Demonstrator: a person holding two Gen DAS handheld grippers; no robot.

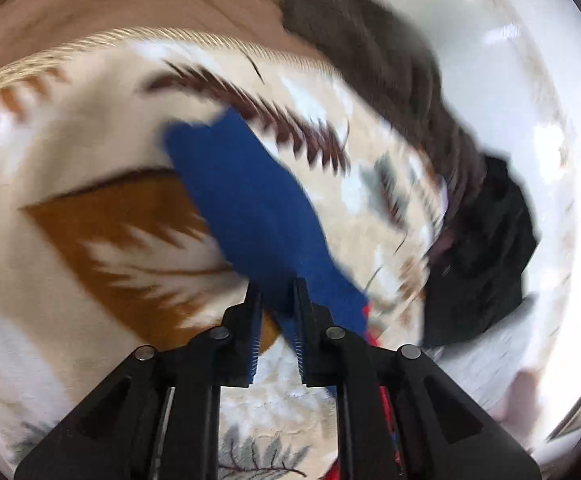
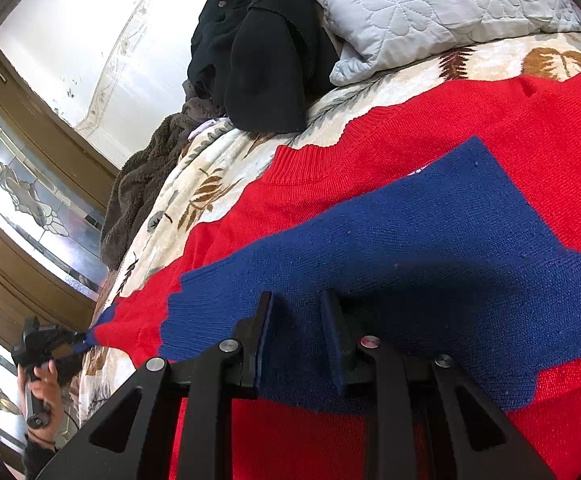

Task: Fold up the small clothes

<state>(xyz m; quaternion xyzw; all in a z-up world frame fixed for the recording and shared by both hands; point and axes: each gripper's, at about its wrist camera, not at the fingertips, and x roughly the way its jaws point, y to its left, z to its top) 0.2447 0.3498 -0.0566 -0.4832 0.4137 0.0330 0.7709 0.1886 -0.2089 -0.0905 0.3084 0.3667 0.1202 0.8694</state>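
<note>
Red sweater point(image 2: 430, 148) lay flat on leaf-print blanket point(image 2: 210, 176). One blue sleeve point(image 2: 410, 248) was folded across its front; right gripper point(image 2: 296, 300) pinched that sleeve's lower edge. Left gripper point(image 1: 276, 286) pinched the other blue sleeve point(image 1: 246, 200), stretched over the blanket; view blurred. Black clothes point(image 2: 258, 52) sat w/ grey pillow point(image 2: 430, 8) beyond.

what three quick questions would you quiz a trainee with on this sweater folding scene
1. True or false: the red sweater lies on a bare wooden table.
2. What is between the fingers of the left gripper? A. a white sock B. the blue sleeve C. a towel
3. What lies right of the black clothes in the right wrist view?

Key: 1 false, it lies on a leaf-print blanket. 2 B. 3 a grey quilted pillow.
</note>
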